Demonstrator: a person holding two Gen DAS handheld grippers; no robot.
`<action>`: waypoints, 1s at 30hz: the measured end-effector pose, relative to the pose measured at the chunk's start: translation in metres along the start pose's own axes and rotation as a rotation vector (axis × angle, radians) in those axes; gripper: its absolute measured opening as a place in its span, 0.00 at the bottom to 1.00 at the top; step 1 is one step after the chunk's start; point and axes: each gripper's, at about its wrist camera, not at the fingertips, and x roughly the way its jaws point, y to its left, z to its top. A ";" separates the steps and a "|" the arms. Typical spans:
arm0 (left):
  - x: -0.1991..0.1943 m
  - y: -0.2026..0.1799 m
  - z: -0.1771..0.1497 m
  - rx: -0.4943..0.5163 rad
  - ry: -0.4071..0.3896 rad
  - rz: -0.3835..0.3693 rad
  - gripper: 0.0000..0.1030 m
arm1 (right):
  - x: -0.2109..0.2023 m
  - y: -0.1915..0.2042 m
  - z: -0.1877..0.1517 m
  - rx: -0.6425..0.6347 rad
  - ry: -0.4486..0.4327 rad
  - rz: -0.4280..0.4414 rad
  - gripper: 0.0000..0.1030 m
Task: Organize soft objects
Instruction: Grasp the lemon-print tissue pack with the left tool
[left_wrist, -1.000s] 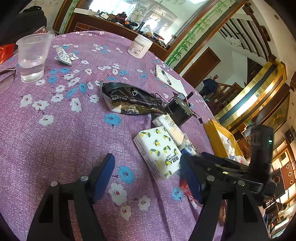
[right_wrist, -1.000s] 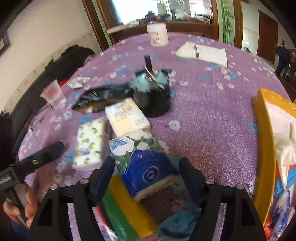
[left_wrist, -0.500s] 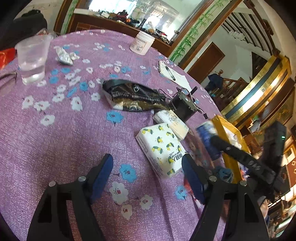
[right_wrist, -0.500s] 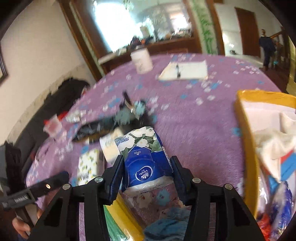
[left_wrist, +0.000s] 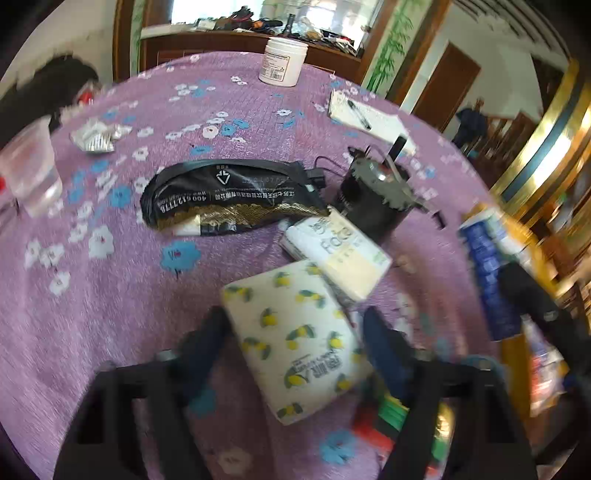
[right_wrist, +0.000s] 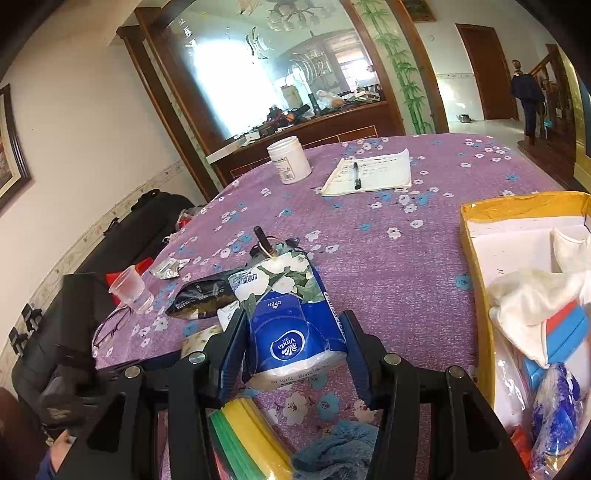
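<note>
Lifted off the table now, blue tissue pack (right_wrist: 291, 325) rides pinched in right tongs (right_wrist: 293, 354), near yellow box (right_wrist: 476, 258) | left tongs (left_wrist: 295, 347) have closed in, spread around lemon-print tissue pack (left_wrist: 295, 343) on the table | next pickup looks lined up
</note>
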 end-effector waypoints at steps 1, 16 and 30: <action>-0.002 0.002 -0.002 0.007 -0.012 -0.008 0.60 | 0.000 0.000 -0.001 -0.002 0.002 0.003 0.53; -0.017 0.017 -0.021 0.073 -0.024 -0.029 0.55 | 0.046 0.001 -0.023 -0.092 0.231 -0.167 0.56; -0.010 -0.001 -0.023 0.169 0.003 0.029 0.70 | 0.052 0.010 -0.032 -0.185 0.255 -0.223 0.61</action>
